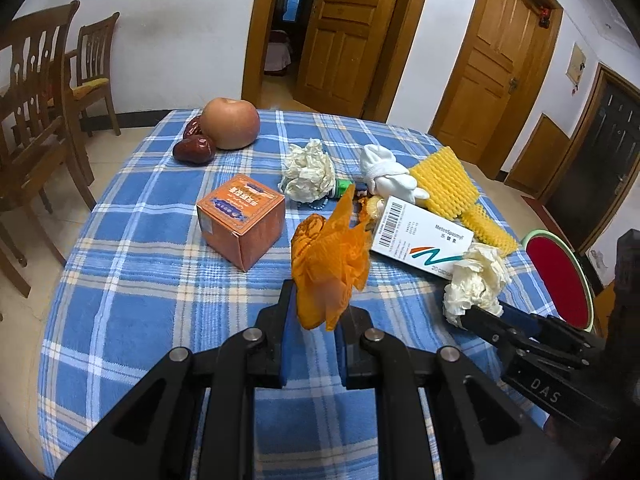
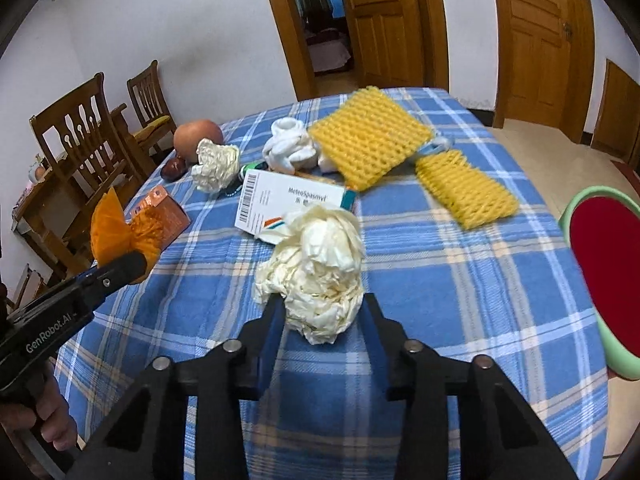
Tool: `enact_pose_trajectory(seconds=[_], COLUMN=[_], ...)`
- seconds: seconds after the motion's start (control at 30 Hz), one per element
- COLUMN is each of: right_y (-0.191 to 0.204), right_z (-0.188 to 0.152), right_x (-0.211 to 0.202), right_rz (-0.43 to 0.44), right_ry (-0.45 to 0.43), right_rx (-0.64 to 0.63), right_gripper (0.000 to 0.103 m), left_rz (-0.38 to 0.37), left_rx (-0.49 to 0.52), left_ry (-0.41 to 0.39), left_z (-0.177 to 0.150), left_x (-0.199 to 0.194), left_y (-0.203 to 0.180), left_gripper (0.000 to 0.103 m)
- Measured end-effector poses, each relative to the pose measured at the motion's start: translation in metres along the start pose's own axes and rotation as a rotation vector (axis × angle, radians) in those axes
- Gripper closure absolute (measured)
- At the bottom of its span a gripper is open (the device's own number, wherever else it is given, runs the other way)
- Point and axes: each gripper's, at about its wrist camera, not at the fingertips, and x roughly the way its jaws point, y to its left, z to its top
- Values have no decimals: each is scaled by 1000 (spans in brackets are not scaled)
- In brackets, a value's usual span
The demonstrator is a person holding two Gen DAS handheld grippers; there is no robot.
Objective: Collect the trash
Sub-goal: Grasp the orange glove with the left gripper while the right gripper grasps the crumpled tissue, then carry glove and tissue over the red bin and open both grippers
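The left hand-held gripper (image 1: 316, 316) has its jaws pinched tight on a crumpled orange wrapper (image 1: 328, 264), which sticks up above the fingertips and hides part of the clutter behind it; the right hand-held gripper (image 2: 320, 312) holds a crumpled cream paper wad (image 2: 316, 272) between its fingers (image 2: 272, 320), the jaws drawn in against its sides. In the right wrist view this wad covers the near corner of a white medicine box (image 2: 288, 200), and the box in turn hides most of a small green item behind it that is too little seen to name. A second cream paper wad (image 1: 308, 170) lies farther back on the blue plaid tabletop (image 1: 140, 300), beside a knotted white cloth (image 1: 384, 170). Two pieces of yellow foam netting (image 2: 368, 136) lie toward the far right of the tabletop, the smaller one blurred in the right wrist view. An orange carton (image 1: 242, 220) stands alone near the middle, and an apple (image 1: 230, 122) with two dark red fruits sits at the far corner. A green-rimmed red bin (image 2: 604, 276) is cut off at the right edge, beyond the tabletop. Both grippers tilt downward over the near half of the tabletop, the left one to the left of the right. A person's hand (image 2: 52, 412) grips the left tool's handle, partly cut off at the lower left corner.
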Motion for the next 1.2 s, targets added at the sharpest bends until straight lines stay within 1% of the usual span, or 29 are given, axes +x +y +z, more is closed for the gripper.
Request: enact_pose_trajectory(seconds=[0.17, 0.27, 0.57, 0.87, 0.97, 1.2], right_y=[7, 8, 2, -16, -26, -55], right_z=[0, 0, 2, 4, 4, 5], right_x=[-1, -4, -30, -55, -63, -82], right_rz=[-30, -39, -56, -43, -40, -45], right_ry=[-11, -14, -69, -110, -126, -170], right_rx=[-7, 0, 9, 14, 19, 58], right_gripper=[73, 75, 76, 76, 76, 76], left_rz=[-22, -37, -54, -72, -76, -113], left_rx=[11, 27, 55, 69, 80, 113], left_ry=[6, 13, 5, -13, -13, -6], left_z=[3, 7, 10, 17, 19, 23], left_x=[1, 3, 3, -4, -3, -3], left_y=[6, 6, -6, -35, -46, -80], left_gripper=[87, 87, 87, 87, 87, 87])
